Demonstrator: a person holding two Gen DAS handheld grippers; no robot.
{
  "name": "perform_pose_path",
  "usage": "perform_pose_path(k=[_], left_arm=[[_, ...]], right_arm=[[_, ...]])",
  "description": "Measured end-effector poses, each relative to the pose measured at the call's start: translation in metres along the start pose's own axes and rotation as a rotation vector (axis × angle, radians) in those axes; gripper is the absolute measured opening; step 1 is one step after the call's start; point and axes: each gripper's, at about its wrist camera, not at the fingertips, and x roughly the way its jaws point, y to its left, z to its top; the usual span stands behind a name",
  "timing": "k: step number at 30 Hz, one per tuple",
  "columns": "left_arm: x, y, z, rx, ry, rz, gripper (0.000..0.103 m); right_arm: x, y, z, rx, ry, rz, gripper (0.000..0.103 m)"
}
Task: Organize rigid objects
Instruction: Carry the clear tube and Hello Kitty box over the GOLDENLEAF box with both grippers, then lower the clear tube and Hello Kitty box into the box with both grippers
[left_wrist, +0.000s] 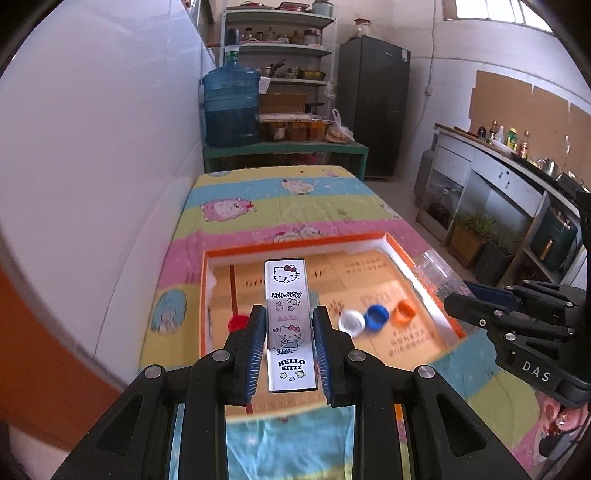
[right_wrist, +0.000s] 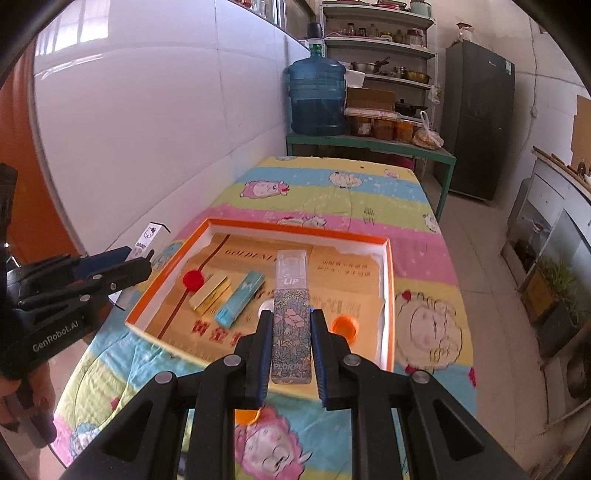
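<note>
My left gripper (left_wrist: 290, 314) is shut on a white Hello Kitty box (left_wrist: 291, 325), held above the orange-rimmed tray (left_wrist: 295, 242). My right gripper (right_wrist: 291, 317) is shut on a floral lip-balm box (right_wrist: 291, 317) over the tray (right_wrist: 295, 227). In the tray lie a red cap (right_wrist: 193, 279), a yellow box (right_wrist: 211, 293), a teal box (right_wrist: 240, 297) and an orange cap (right_wrist: 345, 326). The left wrist view shows white (left_wrist: 352, 321), blue (left_wrist: 377, 316) and orange (left_wrist: 405, 312) caps in it. The left gripper with its box (right_wrist: 147, 240) shows at the left of the right wrist view.
The tray sits on a table with a cartoon cloth (left_wrist: 280, 199). A white wall (left_wrist: 92, 166) runs along the left. Crumpled clear plastic (left_wrist: 439, 273) lies right of the tray. An orange cap (right_wrist: 246, 415) lies on the cloth under my right gripper. A water jug (left_wrist: 231, 107) stands beyond.
</note>
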Motion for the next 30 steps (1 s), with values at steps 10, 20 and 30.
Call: perform_pose_path(k=[10,20,30], left_arm=[[0.062,0.014,0.049,-0.013,0.073,-0.002,0.027],[0.14,0.026,0.063,-0.066,0.225,-0.006,0.027],[0.182,0.033,0.053,-0.095,0.304,-0.001,0.027]], right_arm=[[0.047,-0.024,0.046,-0.016,0.054,0.059,0.02],[0.112,-0.032,0.065,-0.032,0.16,0.082,0.02],[0.154,-0.037,0.06,-0.006,0.233,0.092,0.02]])
